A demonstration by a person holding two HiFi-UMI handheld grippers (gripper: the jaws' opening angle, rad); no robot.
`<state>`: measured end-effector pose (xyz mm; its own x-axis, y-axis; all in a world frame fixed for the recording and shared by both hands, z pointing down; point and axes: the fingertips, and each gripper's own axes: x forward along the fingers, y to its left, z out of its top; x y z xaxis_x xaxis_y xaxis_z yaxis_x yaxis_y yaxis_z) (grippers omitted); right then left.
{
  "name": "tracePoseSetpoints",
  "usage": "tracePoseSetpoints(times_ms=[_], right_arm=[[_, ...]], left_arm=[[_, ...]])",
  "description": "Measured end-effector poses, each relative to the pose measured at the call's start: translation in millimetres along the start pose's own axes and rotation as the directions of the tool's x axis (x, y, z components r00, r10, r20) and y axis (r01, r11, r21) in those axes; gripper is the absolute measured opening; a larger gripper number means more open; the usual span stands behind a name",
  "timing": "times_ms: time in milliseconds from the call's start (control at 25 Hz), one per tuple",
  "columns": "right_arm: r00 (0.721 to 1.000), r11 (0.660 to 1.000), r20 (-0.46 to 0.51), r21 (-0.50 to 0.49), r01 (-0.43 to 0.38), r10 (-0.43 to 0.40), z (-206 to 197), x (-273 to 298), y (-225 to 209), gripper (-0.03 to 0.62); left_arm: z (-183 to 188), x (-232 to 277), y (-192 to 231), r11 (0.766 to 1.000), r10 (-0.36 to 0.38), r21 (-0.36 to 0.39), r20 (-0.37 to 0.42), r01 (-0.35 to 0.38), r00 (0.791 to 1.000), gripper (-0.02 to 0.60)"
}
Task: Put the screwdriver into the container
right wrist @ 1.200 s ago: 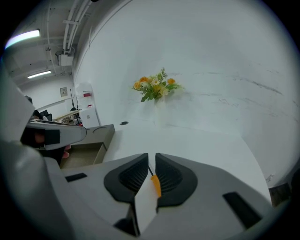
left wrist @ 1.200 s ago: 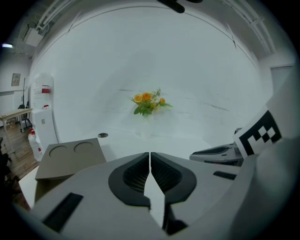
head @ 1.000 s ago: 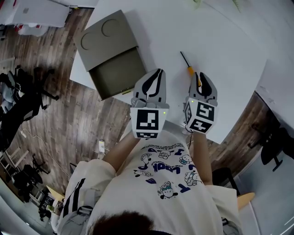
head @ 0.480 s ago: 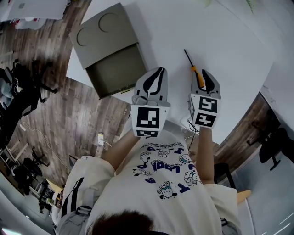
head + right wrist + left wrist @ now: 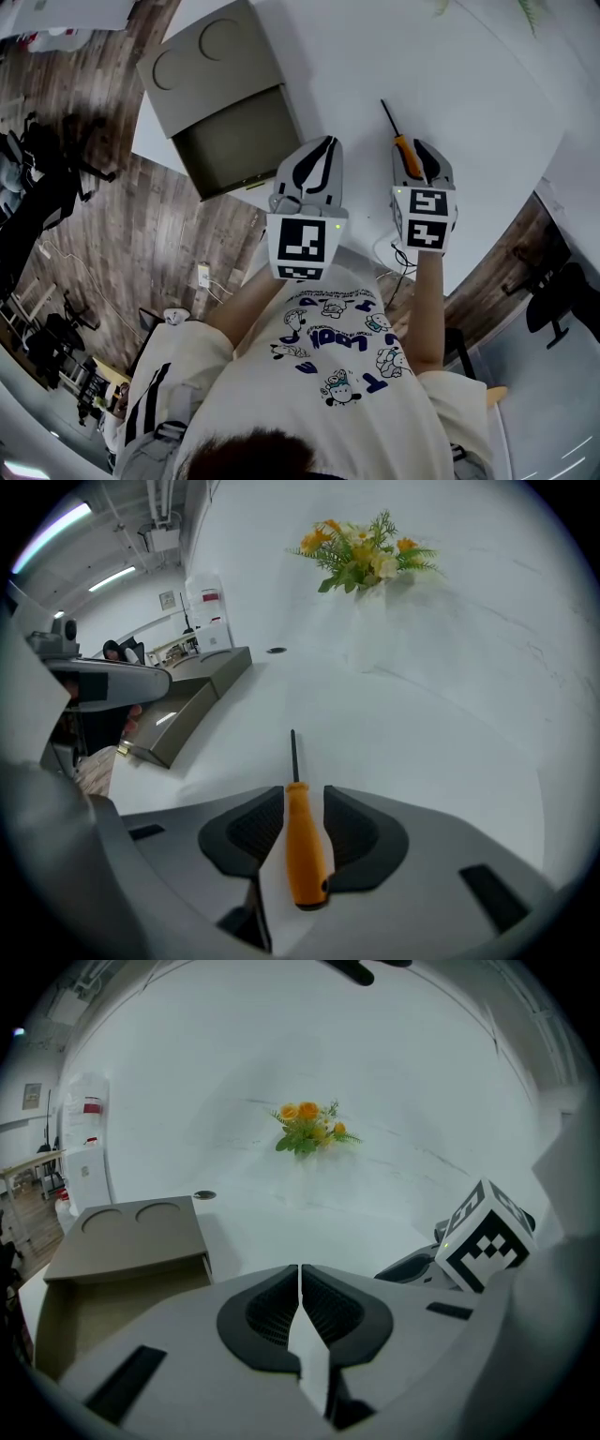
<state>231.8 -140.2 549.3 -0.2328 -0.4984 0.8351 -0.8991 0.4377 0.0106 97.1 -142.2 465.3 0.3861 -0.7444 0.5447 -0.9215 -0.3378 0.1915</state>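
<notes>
The screwdriver [image 5: 405, 150], with an orange handle [image 5: 302, 846] and thin dark shaft [image 5: 292, 754], lies flat on the white table [image 5: 487, 112]. My right gripper [image 5: 419, 148] [image 5: 302, 793] straddles the handle; its jaws are opening, and a gap shows beside the right pad. The container [image 5: 225, 141] is an olive-grey box with its lid slid back, at the table's left corner; it also shows as the container [image 5: 122, 1255] and the container [image 5: 187, 700] in the gripper views. My left gripper [image 5: 324, 142] [image 5: 300, 1279] hovers between box and screwdriver, shut and empty.
A vase of orange flowers [image 5: 309, 1129] [image 5: 361, 560] stands at the far side of the table. A small dark disc [image 5: 204, 1195] lies beyond the box. A white cable [image 5: 386, 251] hangs at the near table edge. Wooden floor [image 5: 141, 244] lies left.
My right gripper has moved forward along the screwdriver until the orange handle sits between its jaws, and the jaws have widened. The left gripper has barely moved.
</notes>
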Motion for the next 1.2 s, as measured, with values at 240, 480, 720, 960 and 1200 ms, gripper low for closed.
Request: tracePoseSetpoints(times_ms=[240, 480, 720, 960, 1200], right_arm=[[0.997, 0.998, -0.064, -0.051, -0.046, 0.043, -3, 7, -1, 0.15], [0.991, 0.995, -0.108, -0.057, -0.085, 0.078, -7, 14, 2, 0.15], [0.987, 0.993, -0.128, -0.054, -0.104, 0.096, -7, 15, 4, 0.127], [0.986, 0.994, -0.129, -0.026, -0.108, 0.104, -8, 16, 2, 0.107], [0.988, 0.993, -0.102, 0.044, -0.114, 0.118, -7, 13, 1, 0.101]], left_arm=[[0, 3, 3, 1.0, 0.012, -0.009, -0.008, -0.012, 1.0, 0.023], [-3, 4, 9, 1.0, 0.021, -0.014, -0.019, -0.021, 1.0, 0.023], [-1, 6, 14, 0.999, 0.033, -0.021, -0.024, -0.034, 0.999, 0.023], [-3, 8, 14, 0.999, 0.036, -0.026, -0.027, -0.037, 0.999, 0.023], [-3, 6, 15, 0.999, 0.039, -0.032, -0.022, -0.04, 0.999, 0.023]])
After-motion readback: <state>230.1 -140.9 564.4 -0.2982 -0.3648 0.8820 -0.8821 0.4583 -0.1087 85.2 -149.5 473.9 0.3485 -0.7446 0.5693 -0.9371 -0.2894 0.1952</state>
